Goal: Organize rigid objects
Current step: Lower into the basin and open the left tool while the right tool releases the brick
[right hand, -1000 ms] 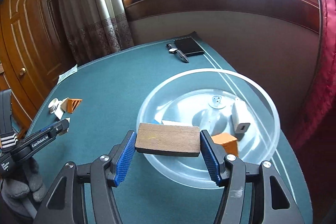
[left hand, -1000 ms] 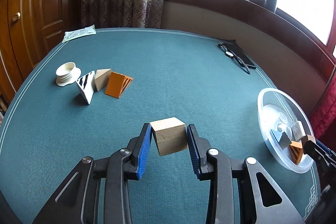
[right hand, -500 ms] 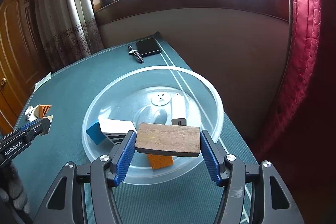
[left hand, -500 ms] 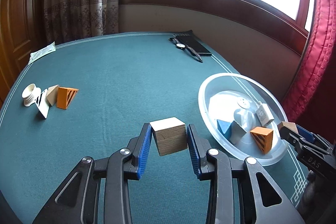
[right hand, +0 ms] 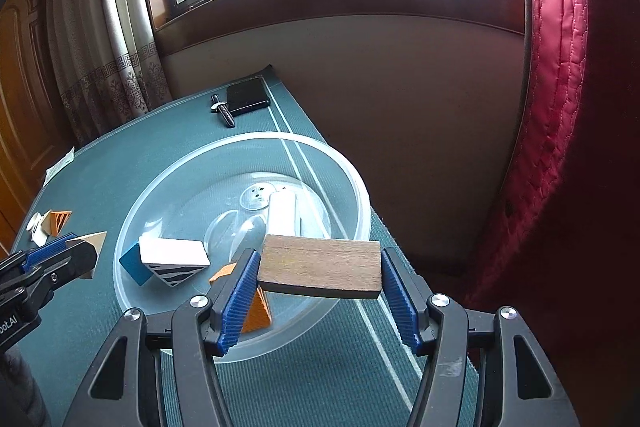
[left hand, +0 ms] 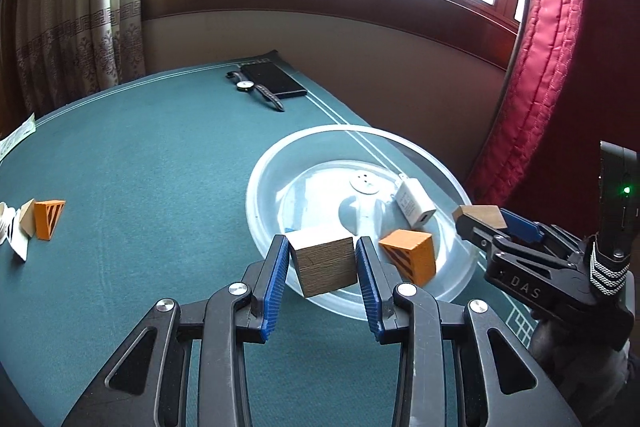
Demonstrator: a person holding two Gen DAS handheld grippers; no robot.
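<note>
A: Nearest to us, we are pinching a wooden cube [left hand: 323, 263] in the left gripper [left hand: 322, 269], the blue pads pressing on its two sides, and it is hanging over the near rim of the clear bowl [left hand: 448, 171].

B: And in the right gripper [right hand: 317, 281] we are clamping a flat wooden block [right hand: 320, 265] by its short ends, holding it level above the near right part of that bowl [right hand: 352, 183]. Neither piece is touching anything below.

A: So both are in the air and not yet dropped in. What is lying inside already?

B: We are seeing an orange wedge [left hand: 409, 254], a blue block [right hand: 132, 261], a white striped wedge [right hand: 176, 261] just beside it, and further back a white charger [left hand: 415, 201] near the bowl's middle.

A: That makes four pieces sorted, by our reckoning, and two more about to join them.

B: Further out on the bench [left hand: 160, 155], well apart from the bowl, a small group is waiting: another orange wedge [left hand: 49, 218], a pale wooden piece [left hand: 27, 221] touching it, and white things at the picture's edge that we cannot make out fully.

A: At the far end a watch [left hand: 256, 90] and a black phone [left hand: 274, 79] are lying side by side; we judge they are not part of the job.
</note>
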